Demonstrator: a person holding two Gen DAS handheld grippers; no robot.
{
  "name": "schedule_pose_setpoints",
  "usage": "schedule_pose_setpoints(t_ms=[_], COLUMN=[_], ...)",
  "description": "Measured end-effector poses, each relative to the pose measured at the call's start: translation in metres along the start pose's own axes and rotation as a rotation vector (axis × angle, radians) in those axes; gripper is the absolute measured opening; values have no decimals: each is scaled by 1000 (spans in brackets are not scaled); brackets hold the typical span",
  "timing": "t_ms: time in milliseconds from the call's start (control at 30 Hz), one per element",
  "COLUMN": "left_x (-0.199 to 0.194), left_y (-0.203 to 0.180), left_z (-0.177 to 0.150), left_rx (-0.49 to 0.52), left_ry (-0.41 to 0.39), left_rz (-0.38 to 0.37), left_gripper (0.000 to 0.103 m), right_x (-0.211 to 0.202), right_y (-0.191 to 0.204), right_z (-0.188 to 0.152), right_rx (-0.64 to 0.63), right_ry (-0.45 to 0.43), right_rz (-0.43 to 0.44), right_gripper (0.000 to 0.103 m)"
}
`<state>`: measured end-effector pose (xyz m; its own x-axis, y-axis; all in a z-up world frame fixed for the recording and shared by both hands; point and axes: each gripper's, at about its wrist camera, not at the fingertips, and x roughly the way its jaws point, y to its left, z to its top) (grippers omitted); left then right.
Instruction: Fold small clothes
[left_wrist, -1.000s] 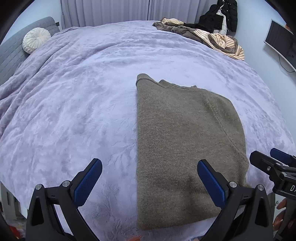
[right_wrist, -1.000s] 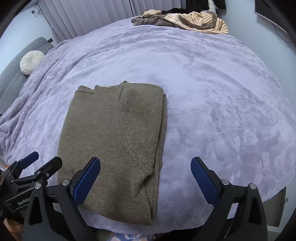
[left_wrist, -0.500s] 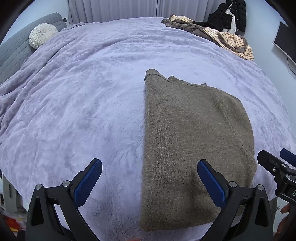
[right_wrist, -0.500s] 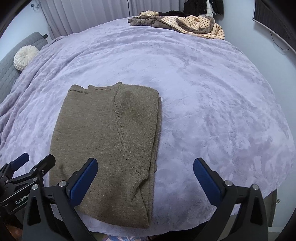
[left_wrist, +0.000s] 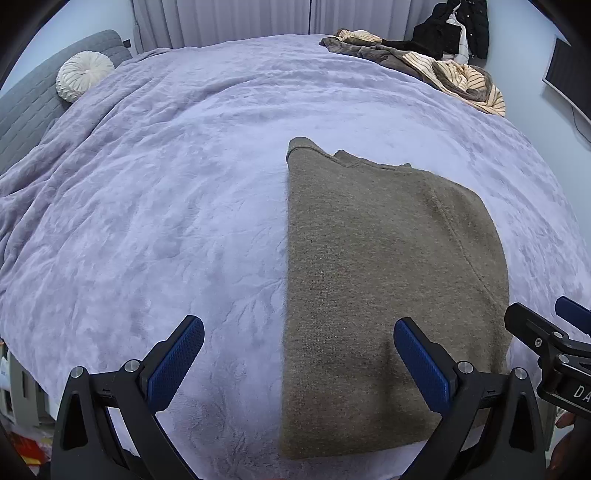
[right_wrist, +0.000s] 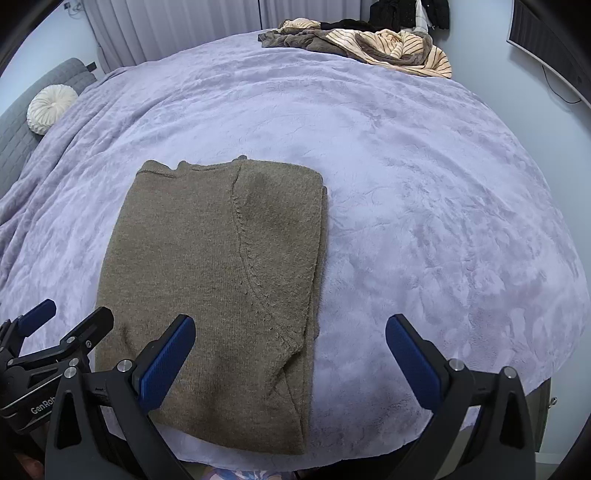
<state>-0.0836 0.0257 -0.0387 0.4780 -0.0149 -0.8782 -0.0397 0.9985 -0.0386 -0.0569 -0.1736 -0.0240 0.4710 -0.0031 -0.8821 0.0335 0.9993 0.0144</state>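
An olive-brown knit sweater (left_wrist: 380, 280) (right_wrist: 221, 280) lies folded into a long rectangle on the lavender bedspread (left_wrist: 166, 192) (right_wrist: 424, 192), its neck end far from me and its hem at the near bed edge. My left gripper (left_wrist: 297, 363) hovers open over the sweater's left edge, holding nothing. My right gripper (right_wrist: 290, 360) hangs open above the sweater's lower right corner, also holding nothing. Each gripper shows in the other's view: the right gripper (left_wrist: 546, 332) at the right margin, the left gripper (right_wrist: 62, 325) at the left margin.
A heap of striped and brown clothes (left_wrist: 436, 70) (right_wrist: 369, 44) lies at the bed's far right. A round cream cushion (left_wrist: 85, 75) (right_wrist: 51, 109) rests against the grey headboard at far left. A dark screen (right_wrist: 546, 40) hangs on the right wall.
Both grippers have drawn back and risen slightly, so the sweater sits a little farther from them. The sweater itself has not moved, and both grippers stay open.
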Motion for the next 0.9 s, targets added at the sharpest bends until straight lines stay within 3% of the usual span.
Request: schedule_pose_setpoints(t_ms=[900], left_x=[3], left_y=[-2], left_z=[-3], left_rx=[9], left_ry=[10], left_rz=[7], left_gripper=[103], right_x=[1], right_y=[-2], right_z=[-2], right_rx=[9], right_ry=[6], right_rz=[-2], right_gripper=[103])
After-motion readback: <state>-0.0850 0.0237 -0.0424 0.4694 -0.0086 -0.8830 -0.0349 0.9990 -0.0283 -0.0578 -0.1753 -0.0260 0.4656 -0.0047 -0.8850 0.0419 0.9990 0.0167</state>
